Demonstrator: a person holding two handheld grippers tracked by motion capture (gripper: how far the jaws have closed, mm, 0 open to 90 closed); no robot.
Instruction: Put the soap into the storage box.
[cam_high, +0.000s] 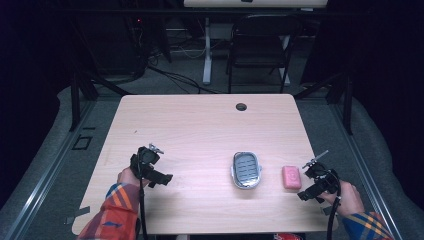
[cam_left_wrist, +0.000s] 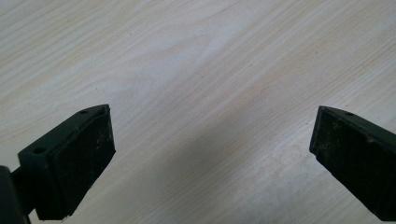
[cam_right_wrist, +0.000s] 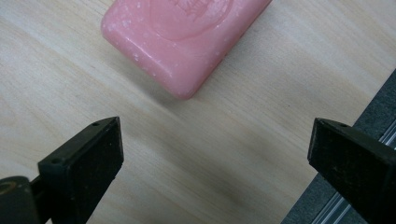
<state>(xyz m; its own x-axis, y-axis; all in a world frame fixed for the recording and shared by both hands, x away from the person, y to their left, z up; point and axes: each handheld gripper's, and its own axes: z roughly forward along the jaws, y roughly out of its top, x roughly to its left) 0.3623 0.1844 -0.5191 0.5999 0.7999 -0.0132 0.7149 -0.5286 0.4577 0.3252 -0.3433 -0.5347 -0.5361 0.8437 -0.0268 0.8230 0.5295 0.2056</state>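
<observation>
A: How many things are on the tabletop (cam_high: 200, 125)?

B: Two. One pink soap bar (cam_high: 291, 177) and one metal soap dish (cam_high: 246, 170) with a slotted insert. The dish sits near the middle, toward the near edge; the bar lies just to its right, a gap between them.

A: Any writing on the bar?

B: The right gripper view shows an embossed oval stamp on the top face of the soap bar (cam_right_wrist: 187, 37), but the letters are cut off by the frame and cannot be read.

A: Which way does it lie?

B: Flat, with its long axis running from the near edge toward the far edge in the high view. The dish lies the same way.

A: And the grippers?

B: The right gripper (cam_high: 311, 176) is just beside the bar on its right, near the tabletop's right edge, jaws spread wide with nothing between them. The left gripper (cam_high: 150, 165) is well apart on the left, its jaws also wide apart over bare wood.
</observation>
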